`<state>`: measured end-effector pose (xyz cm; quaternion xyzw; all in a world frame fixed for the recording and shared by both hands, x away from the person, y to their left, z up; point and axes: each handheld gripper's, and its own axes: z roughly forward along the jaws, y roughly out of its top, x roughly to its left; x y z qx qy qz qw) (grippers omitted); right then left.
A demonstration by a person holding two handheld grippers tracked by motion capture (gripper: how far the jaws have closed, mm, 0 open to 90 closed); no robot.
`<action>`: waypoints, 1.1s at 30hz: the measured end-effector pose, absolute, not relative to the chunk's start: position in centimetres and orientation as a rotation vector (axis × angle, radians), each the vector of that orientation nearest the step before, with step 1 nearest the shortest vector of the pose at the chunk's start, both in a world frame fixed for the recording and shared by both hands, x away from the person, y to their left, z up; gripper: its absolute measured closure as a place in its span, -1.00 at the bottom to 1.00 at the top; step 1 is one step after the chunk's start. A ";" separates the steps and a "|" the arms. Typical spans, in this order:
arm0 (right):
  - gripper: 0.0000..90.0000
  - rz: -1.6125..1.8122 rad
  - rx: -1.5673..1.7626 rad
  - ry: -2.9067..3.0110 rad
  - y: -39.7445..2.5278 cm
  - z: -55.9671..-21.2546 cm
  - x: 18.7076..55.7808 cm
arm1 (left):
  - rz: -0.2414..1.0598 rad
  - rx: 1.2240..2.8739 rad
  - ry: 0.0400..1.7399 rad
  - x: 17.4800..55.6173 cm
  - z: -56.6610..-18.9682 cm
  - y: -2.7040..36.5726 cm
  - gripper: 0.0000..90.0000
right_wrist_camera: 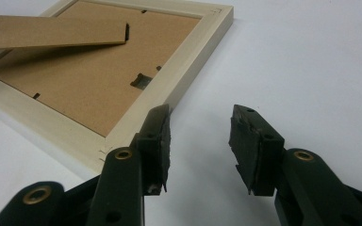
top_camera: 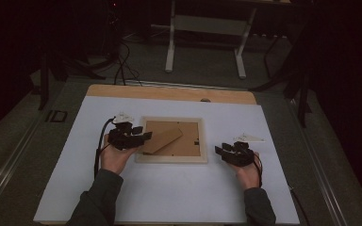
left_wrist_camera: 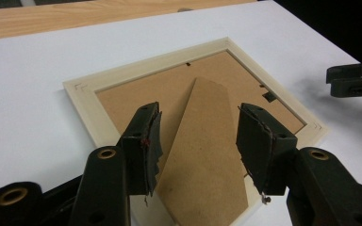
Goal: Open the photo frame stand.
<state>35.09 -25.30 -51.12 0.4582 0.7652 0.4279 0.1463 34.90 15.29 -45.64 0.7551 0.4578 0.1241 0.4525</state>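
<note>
Wood of a pale tone forms the one picture frame (top_camera: 171,160), which is laid face down in the middle of the white worktop (top_camera: 169,197), with its one brown cardboard stand (top_camera: 162,140) lifted from the backing. The left gripper (left_wrist_camera: 198,141) is held spread wide over the near end of that stand, one jaw on each side, and nothing is seen pinched. The right gripper (right_wrist_camera: 199,141) is also spread, empty, just beside the frame's corner.
</note>
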 end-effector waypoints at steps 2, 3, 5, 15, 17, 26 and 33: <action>0.28 1.232 1.320 2.203 -25.3 -51.1 35.1 | 0.307 1.864 1.130 35.1 -45.6 15.3 0.15; 0.28 1.232 1.320 2.204 -25.3 -51.1 35.1 | 0.307 1.864 1.130 35.1 -45.6 15.3 0.16; 0.28 1.232 1.320 2.205 -25.3 -51.1 35.1 | 0.300 1.877 1.115 35.5 -45.5 15.2 0.20; 0.27 1.231 1.312 2.215 -25.1 -51.1 35.1 | 0.258 1.918 1.088 36.5 -45.5 14.8 0.19; 0.27 1.233 1.312 2.215 -25.1 -51.1 35.1 | 0.233 1.930 1.080 36.8 -45.6 14.6 0.16; 0.27 1.233 1.308 2.220 -25.0 -51.1 35.2 | 0.152 1.958 1.056 38.1 -45.9 14.0 0.13; 0.26 1.231 1.304 2.228 -24.8 -51.2 35.2 | 0.092 1.986 1.040 39.2 -46.2 13.5 0.07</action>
